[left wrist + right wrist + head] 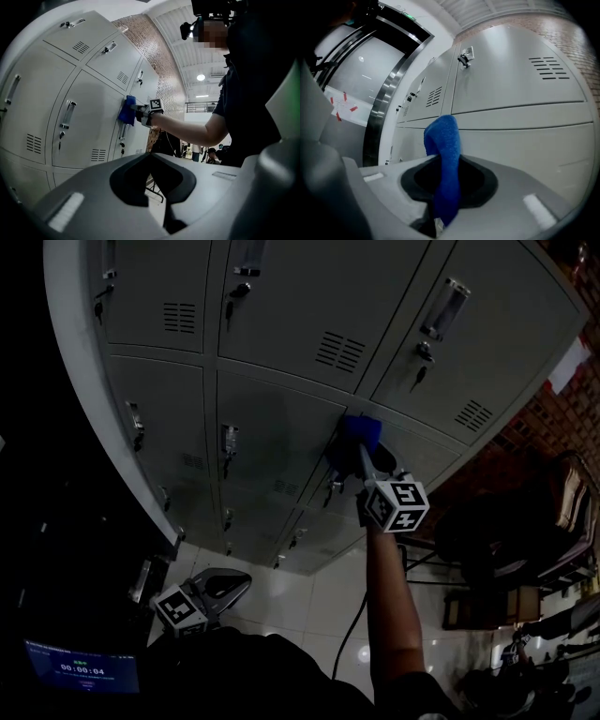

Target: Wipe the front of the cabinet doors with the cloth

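A bank of grey cabinet doors (272, 427) fills the upper head view. A blue cloth (361, 432) is pressed against a door near a handle, with my right gripper (363, 454) shut on it at arm's length. In the right gripper view the cloth (446, 140) rises out of the closed jaws, with the door (511, 136) just beyond it. My left gripper (225, 584) hangs low at the lower left, away from the doors, shut and empty. Its own view shows its jaws (151, 157) together, with the cloth (127, 110) against the door (89, 117) farther off.
Door handles, locks (229, 442) and vent slots stud the doors. A tiled floor (309, 601) lies below. Dark chairs and furniture (525, 531) crowd the right, next to a brick wall (553, 418). A cable (352, 634) hangs from the right gripper. A lit screen (84, 669) glows at the lower left.
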Demonstrator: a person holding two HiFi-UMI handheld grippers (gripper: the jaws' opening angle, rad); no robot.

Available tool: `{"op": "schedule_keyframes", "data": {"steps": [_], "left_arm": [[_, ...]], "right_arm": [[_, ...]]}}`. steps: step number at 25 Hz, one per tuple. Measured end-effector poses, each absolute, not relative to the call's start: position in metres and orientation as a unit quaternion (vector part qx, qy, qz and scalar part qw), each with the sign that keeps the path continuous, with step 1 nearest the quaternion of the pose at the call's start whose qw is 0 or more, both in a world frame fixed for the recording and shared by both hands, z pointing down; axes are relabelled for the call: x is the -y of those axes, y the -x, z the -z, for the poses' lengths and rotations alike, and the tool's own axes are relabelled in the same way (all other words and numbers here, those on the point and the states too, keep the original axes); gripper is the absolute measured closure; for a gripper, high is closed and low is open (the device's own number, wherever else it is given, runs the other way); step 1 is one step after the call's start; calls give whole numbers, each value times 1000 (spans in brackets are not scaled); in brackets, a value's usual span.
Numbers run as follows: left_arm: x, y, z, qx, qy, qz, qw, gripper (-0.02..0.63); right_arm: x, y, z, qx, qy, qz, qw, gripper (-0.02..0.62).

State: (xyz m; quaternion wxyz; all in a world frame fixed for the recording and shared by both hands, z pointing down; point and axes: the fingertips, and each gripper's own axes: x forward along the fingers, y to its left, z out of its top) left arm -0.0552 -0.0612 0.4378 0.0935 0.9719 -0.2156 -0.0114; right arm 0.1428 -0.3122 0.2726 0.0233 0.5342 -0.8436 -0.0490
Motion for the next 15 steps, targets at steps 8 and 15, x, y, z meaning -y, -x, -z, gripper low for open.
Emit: {"op": "schedule_keyframes", "data": {"steps": [8,15], "left_arm": [[62,38,-438,196,-977,2,89,606],[60,19,-439,173,-981,-3,87,606]], "right_arm": [[306,-178,-268,828,-558,52,16,517],[295,-244,-261,799,-598,61,21,517]]}}
